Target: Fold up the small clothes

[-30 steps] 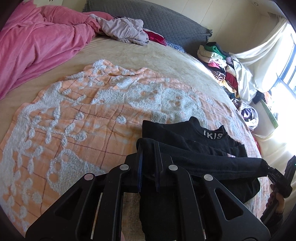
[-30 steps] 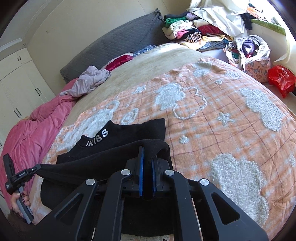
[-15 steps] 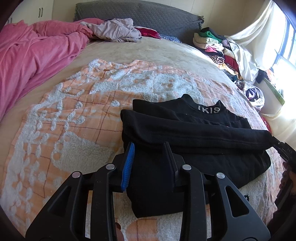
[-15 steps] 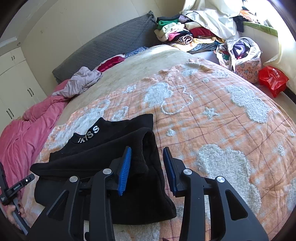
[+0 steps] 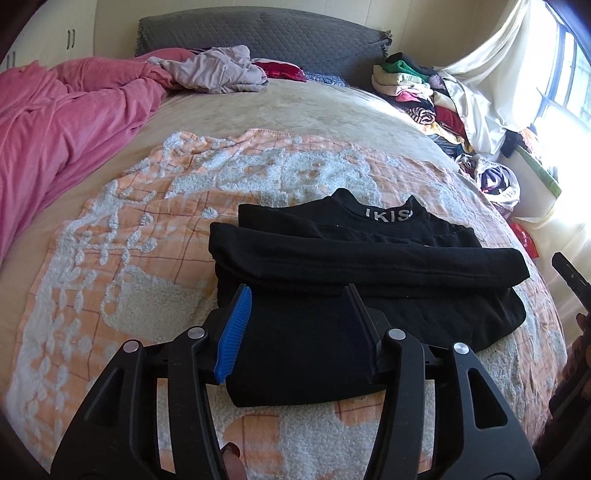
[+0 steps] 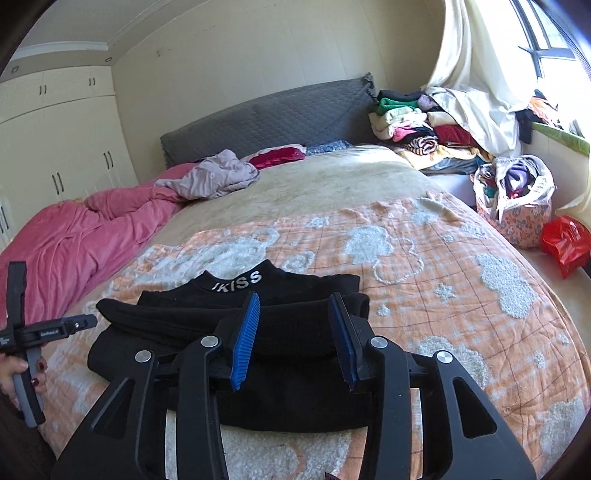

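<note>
A black top [image 5: 351,258] with a white-lettered collar [image 5: 388,214] lies folded on the orange and white blanket [image 5: 147,240]. A long folded band of it lies across the body. My left gripper [image 5: 297,295] hovers over the near left part of the top. Its jaws are opening, and the pads are clear of the cloth. In the right wrist view the same top [image 6: 177,317] lies below my right gripper [image 6: 294,299], which is open and holds nothing. A hand [image 6: 22,373] holds the left gripper at that view's left edge.
A pink duvet [image 5: 55,122] lies bunched along the left of the bed. A lilac garment [image 5: 218,70] lies by the grey headboard [image 5: 258,33]. Stacked clothes [image 6: 406,125], a full bag [image 6: 513,199] and a red bag [image 6: 565,243] sit at the right. Wardrobes [image 6: 55,147] line the far wall.
Both grippers were shut on the black top's folded edge a second ago. They have let go, opened and drawn back. The folded band now rests across the garment.
</note>
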`<state>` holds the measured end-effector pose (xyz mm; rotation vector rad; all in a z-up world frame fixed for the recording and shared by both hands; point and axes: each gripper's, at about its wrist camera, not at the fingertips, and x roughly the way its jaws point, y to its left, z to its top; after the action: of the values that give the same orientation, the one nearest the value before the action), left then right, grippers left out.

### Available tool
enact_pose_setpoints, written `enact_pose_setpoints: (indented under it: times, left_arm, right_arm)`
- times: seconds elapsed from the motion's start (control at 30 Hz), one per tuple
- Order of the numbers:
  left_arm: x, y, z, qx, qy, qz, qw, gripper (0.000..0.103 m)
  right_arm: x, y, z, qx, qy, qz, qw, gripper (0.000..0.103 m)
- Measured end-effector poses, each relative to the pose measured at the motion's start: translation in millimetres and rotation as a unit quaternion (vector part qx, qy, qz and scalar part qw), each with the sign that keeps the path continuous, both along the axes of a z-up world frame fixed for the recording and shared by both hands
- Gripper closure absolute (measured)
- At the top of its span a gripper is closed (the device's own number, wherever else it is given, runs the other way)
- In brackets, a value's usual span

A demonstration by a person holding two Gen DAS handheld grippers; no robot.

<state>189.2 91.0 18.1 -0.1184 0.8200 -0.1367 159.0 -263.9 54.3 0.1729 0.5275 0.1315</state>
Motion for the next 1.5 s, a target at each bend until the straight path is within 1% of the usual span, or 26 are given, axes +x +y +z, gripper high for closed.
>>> enact_pose_setpoints:
  times: [0.13, 0.3, 0.4, 0.57, 0.73, 0.9, 1.07, 1.13, 1.27, 1.37, 1.5]
  left_arm:
    - [-4, -6, 0, 0.006, 0.000, -0.005, 1.0000, 0.052]
    - [-11, -16, -5, 0.016, 0.002, -0.019, 0.9997, 0.051]
    - [-13, -25, -14, 0.027, 0.010, -0.029, 0.9992, 0.051]
    - [-11, -38, -36, 0.044, 0.029, -0.044, 0.9976, 0.051]
    - [-2, -45, -49, 0.071, 0.028, -0.048, 0.9959, 0.051]
    - [9, -47, -54, 0.085, 0.022, -0.049, 0.9949, 0.050]
    - [26, -49, -58, 0.088, 0.021, -0.054, 0.9944, 0.046]
    - [32, -47, -59, 0.084, 0.021, -0.053, 0.9948, 0.042]
    - [44, -45, -59, 0.076, 0.023, -0.053, 0.9954, 0.040]
    - [53, -46, -60, 0.079, 0.023, -0.052, 0.9952, 0.040]
    - [65, -49, -62, 0.086, 0.024, -0.054, 0.9946, 0.040]
  right_arm:
    - [0, 15, -6, -0.016, 0.013, 0.017, 1.000, 0.065]
    - [-3, 28, -13, -0.042, 0.025, 0.031, 0.998, 0.065]
    - [-1, 35, -24, -0.047, 0.046, 0.040, 0.997, 0.065]
    - [11, 48, -47, -0.067, 0.097, 0.047, 0.992, 0.065]
    - [24, 56, -71, -0.085, 0.139, 0.046, 0.985, 0.065]
    - [42, 58, -90, -0.105, 0.168, 0.046, 0.979, 0.065]
    - [58, 61, -97, -0.113, 0.179, 0.053, 0.976, 0.064]
    - [64, 60, -96, -0.112, 0.176, 0.057, 0.976, 0.063]
    - [77, 57, -94, -0.093, 0.173, 0.058, 0.979, 0.062]
    - [87, 55, -94, -0.092, 0.174, 0.057, 0.979, 0.058]
    - [98, 47, -95, -0.067, 0.176, 0.058, 0.980, 0.057]
